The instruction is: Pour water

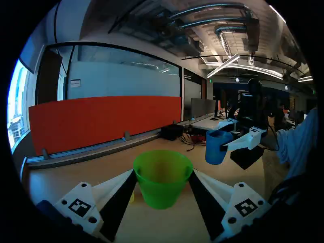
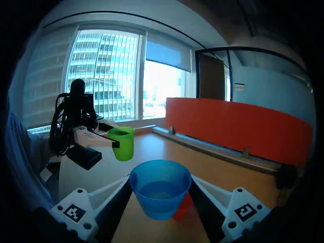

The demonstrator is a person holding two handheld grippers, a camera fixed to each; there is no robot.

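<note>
Over the wooden surface (image 1: 121, 162), the left tongs (image 1: 163, 172) clasped an upright green cup (image 1: 163, 186). The right tongs (image 2: 160, 178), also over that surface, clasped an upright blue cup (image 2: 160, 204) holding a little water (image 2: 160, 193).

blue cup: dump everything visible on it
The blue cup looks like translucent plastic, tapering from a wide round rim to a narrower base. It is upright, gripped on both sides just below the rim by the right gripper, and appears lifted clear of the wooden table. A little clear liquid seems to sit in its bottom. An orange-red object shows past its lower edge; contact can't be told.
</note>
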